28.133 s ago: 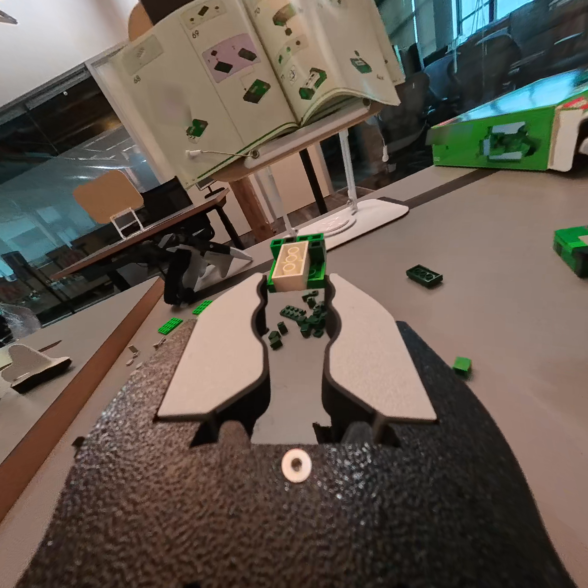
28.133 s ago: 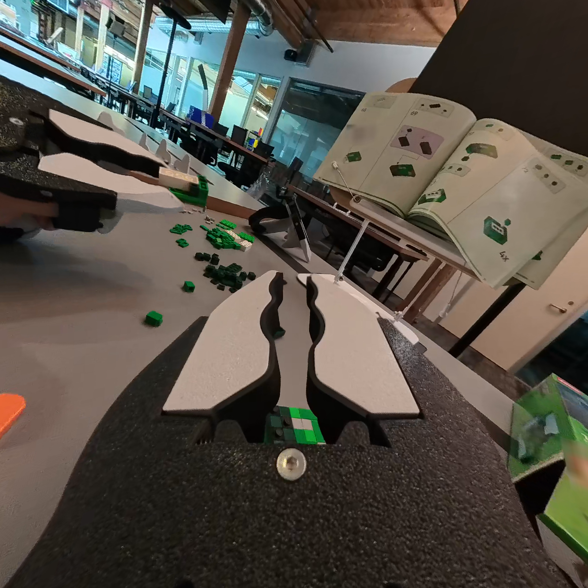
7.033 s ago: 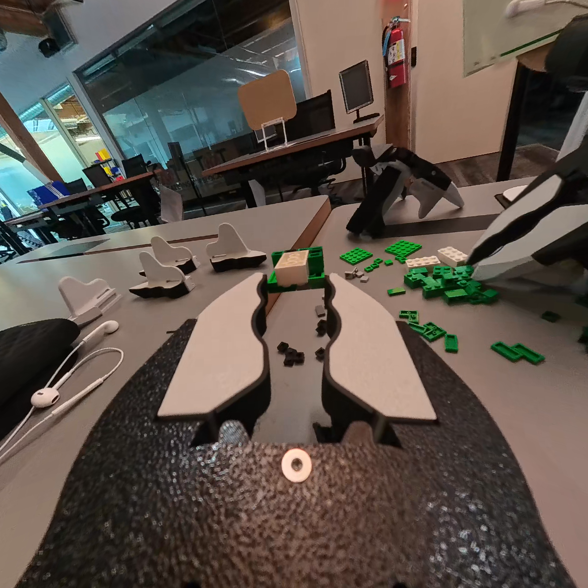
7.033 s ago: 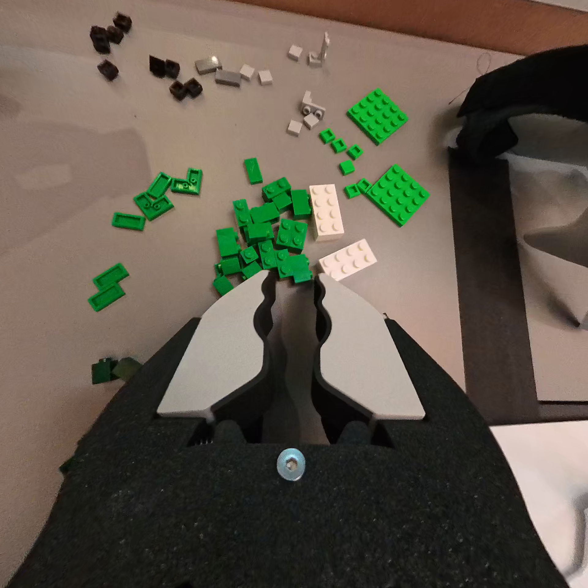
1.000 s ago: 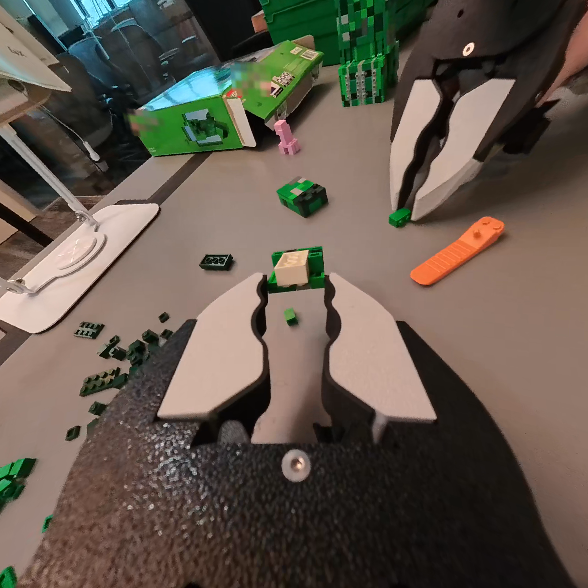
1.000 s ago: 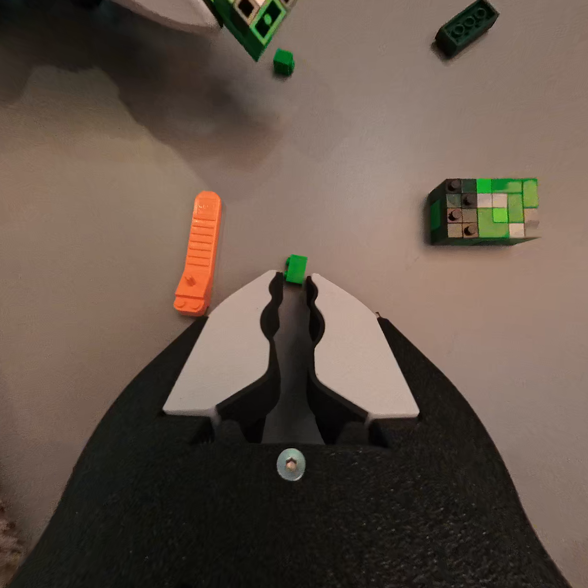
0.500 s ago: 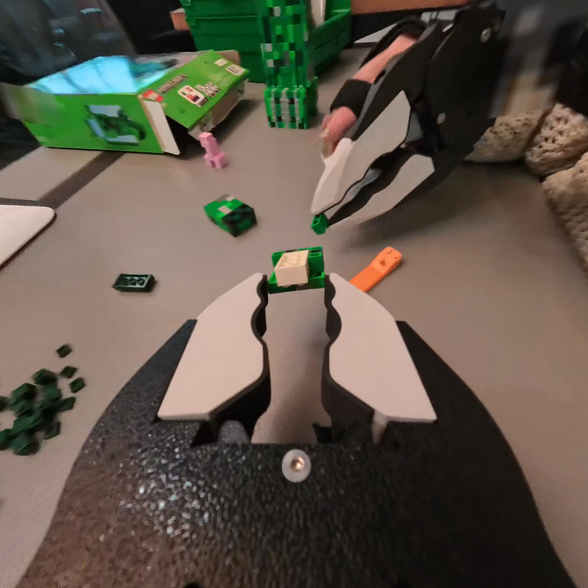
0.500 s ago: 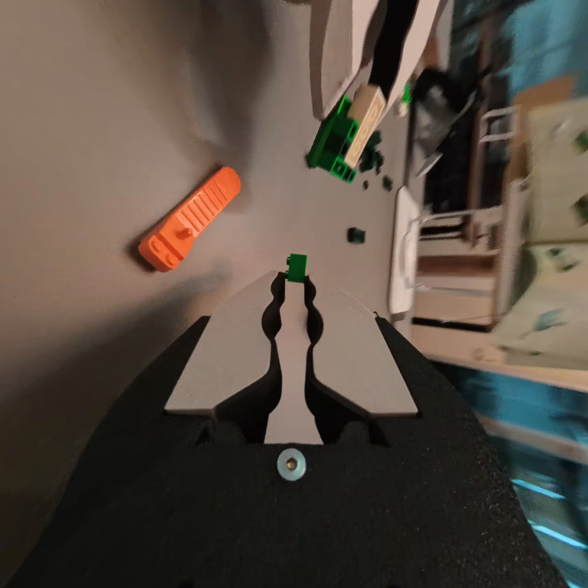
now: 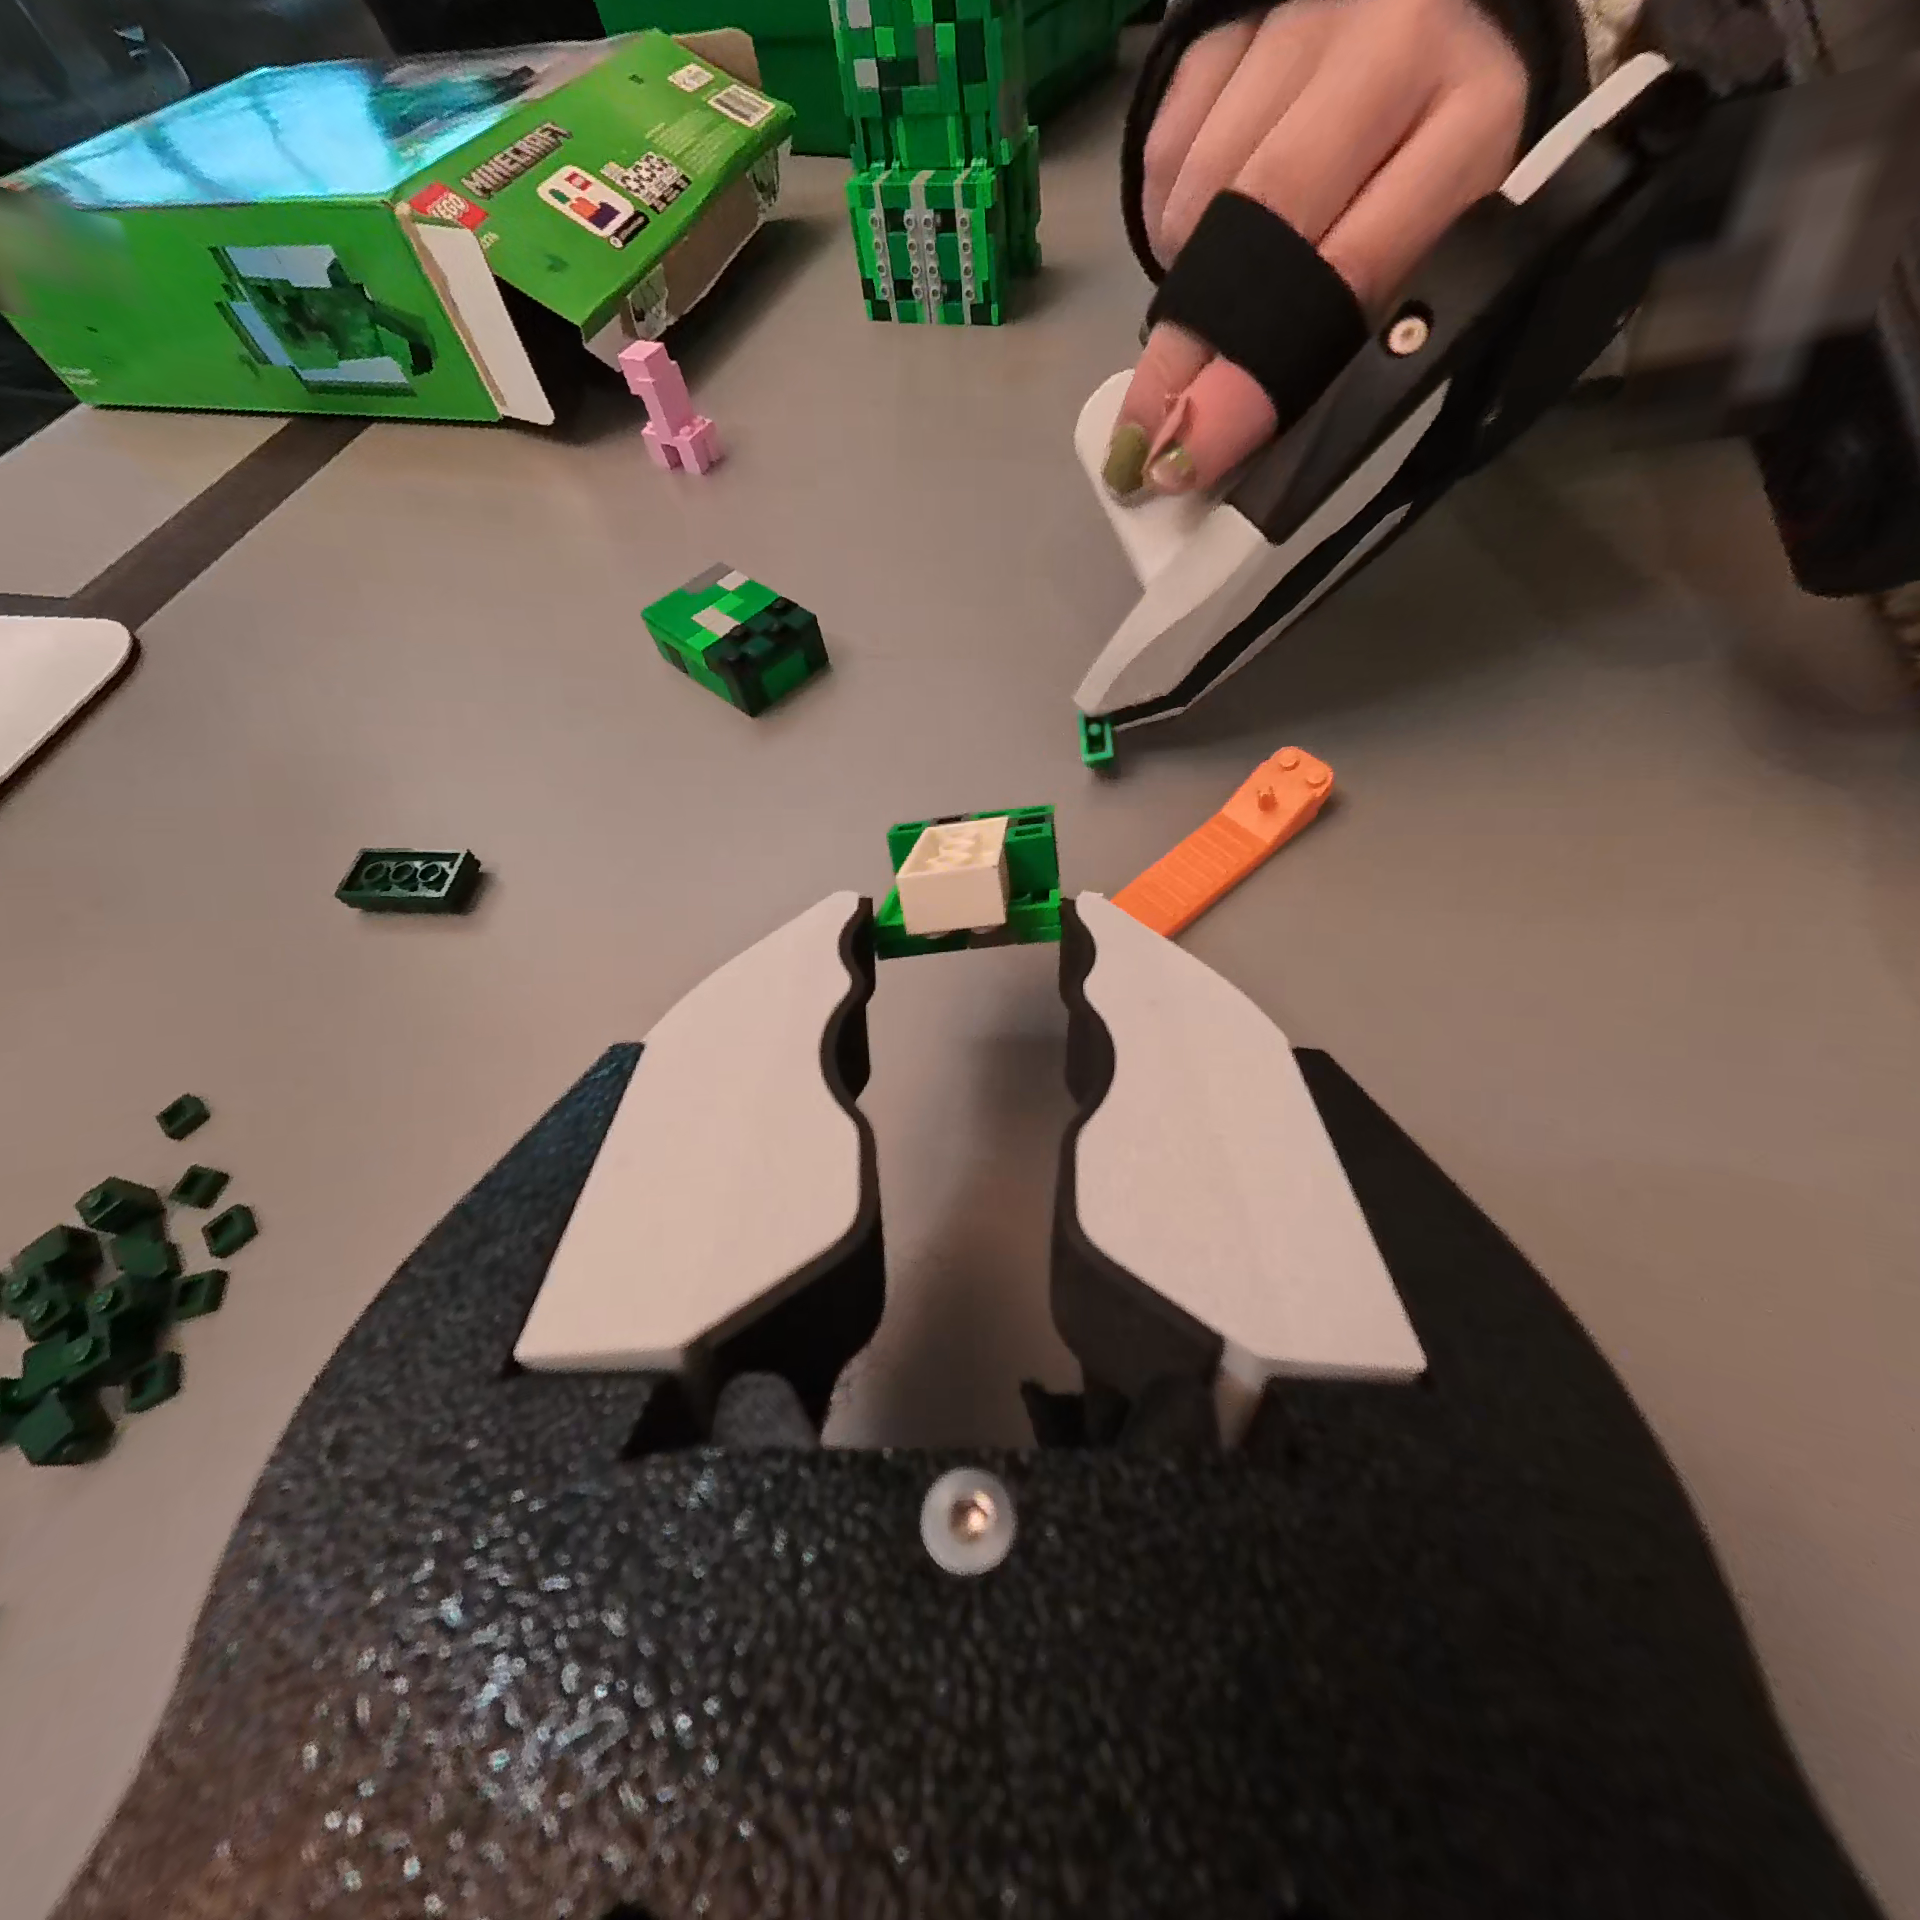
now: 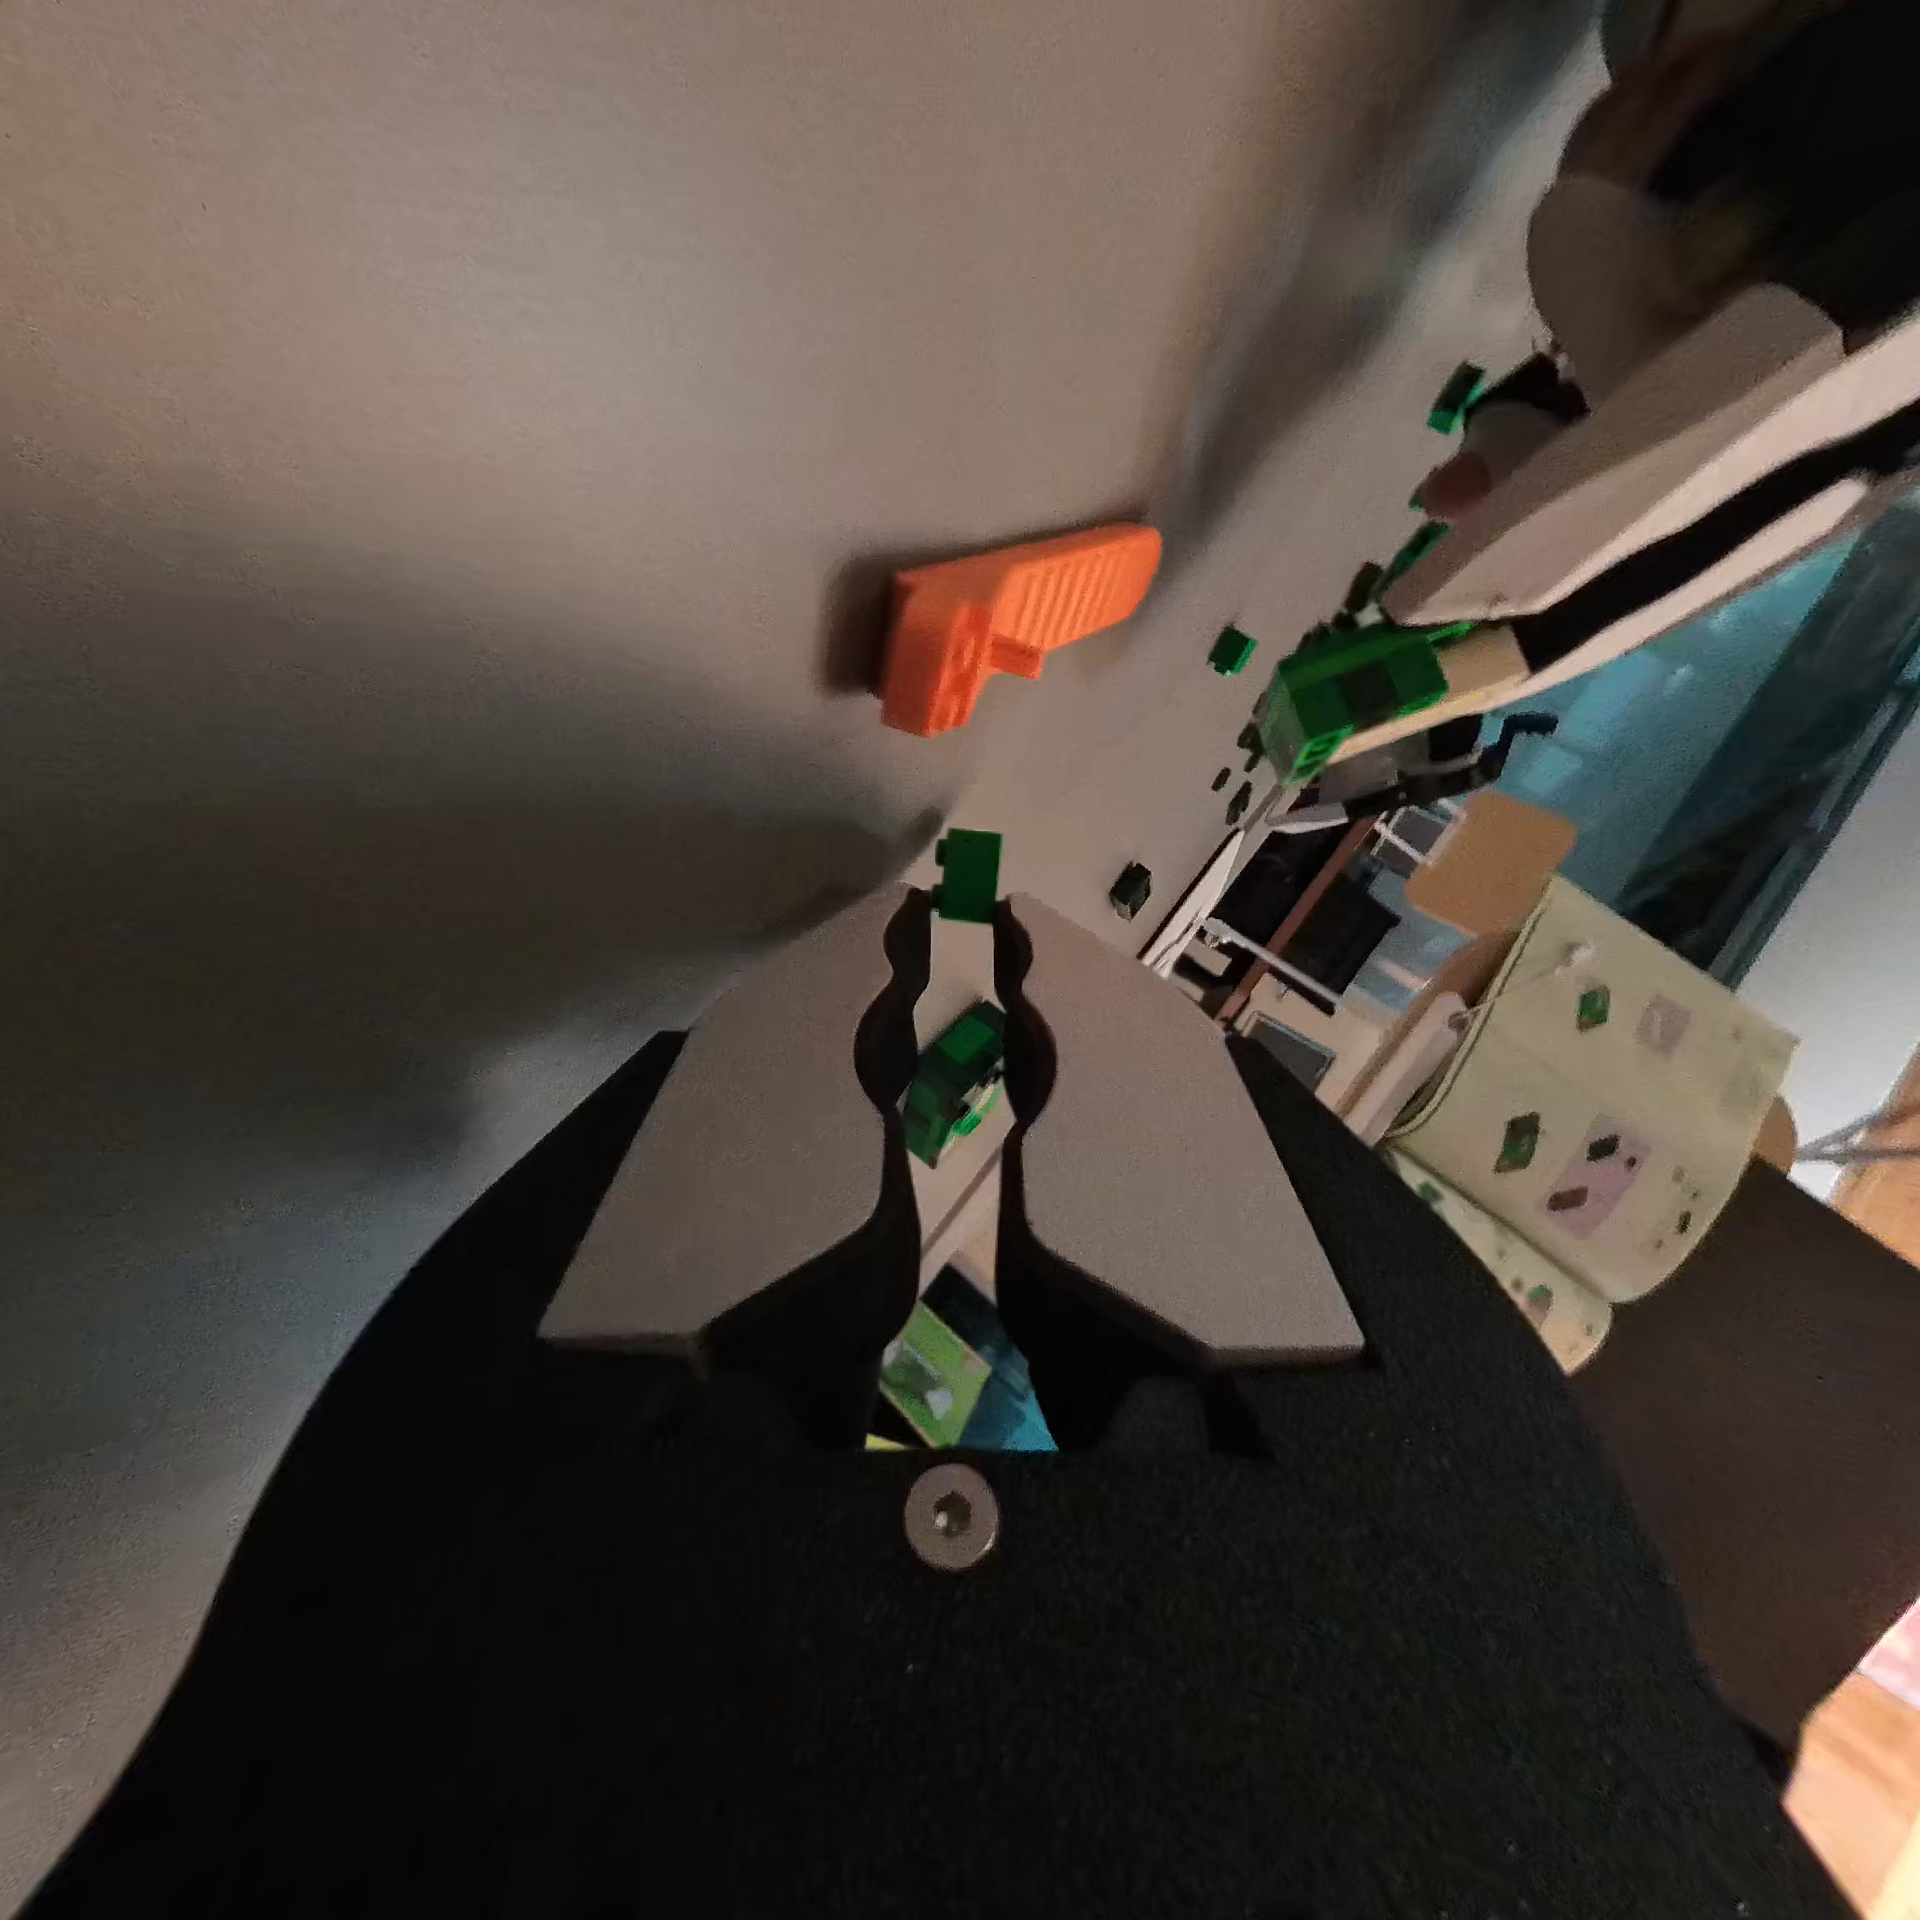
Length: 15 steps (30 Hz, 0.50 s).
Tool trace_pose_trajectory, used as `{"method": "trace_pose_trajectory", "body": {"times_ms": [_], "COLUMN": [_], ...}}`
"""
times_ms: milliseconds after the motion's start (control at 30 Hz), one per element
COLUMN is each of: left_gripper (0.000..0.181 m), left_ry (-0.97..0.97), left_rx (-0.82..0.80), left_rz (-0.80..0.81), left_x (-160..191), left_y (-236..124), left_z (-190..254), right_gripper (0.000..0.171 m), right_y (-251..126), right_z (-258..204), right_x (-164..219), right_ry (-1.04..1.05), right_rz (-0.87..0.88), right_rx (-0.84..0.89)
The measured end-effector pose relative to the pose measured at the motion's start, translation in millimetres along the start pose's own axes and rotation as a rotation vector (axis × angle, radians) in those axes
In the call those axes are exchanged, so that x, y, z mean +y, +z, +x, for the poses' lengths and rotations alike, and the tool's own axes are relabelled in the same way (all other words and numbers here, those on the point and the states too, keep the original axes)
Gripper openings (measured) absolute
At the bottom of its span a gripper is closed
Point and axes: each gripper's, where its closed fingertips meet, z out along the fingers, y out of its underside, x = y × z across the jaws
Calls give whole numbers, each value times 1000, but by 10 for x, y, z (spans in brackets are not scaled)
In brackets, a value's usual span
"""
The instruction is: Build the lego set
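Note:
My left gripper is shut on a small green-and-white lego assembly and holds it above the grey table. My right gripper is shut on a small green brick. In the left wrist view the right gripper comes in from the upper right, turned on its side, with a hand on it. The small green brick at its tip is just above and to the right of the assembly, apart from it. The right wrist view shows the left gripper holding the assembly at the upper right.
An orange brick separator lies right of the assembly. A green cube sub-build, a dark green brick and a pile of dark green pieces lie to the left. A green box, a pink figure and a tall green build stand behind.
My right gripper picked the small green brick off the table, lifted it and rolled onto its side. It has come closer to the assembly. My left gripper keeps its hold.

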Motion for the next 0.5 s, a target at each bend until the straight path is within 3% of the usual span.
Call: {"method": "trace_pose_trajectory", "body": {"times_ms": [233, 500], "left_gripper": [35, 35], "left_ry": [3, 3], "left_rx": [-2, -1], "left_rz": [-3, -6], "left_x": [4, 8], "left_y": [-5, -5], "left_z": [-2, -1], "right_gripper": [12, 23], "right_y": [1, -91], "right_z": [-9, -30], "right_x": [-37, -43], "right_ry": [-94, -46], "right_rz": [27, 72], "right_rx": [7, -37]}}
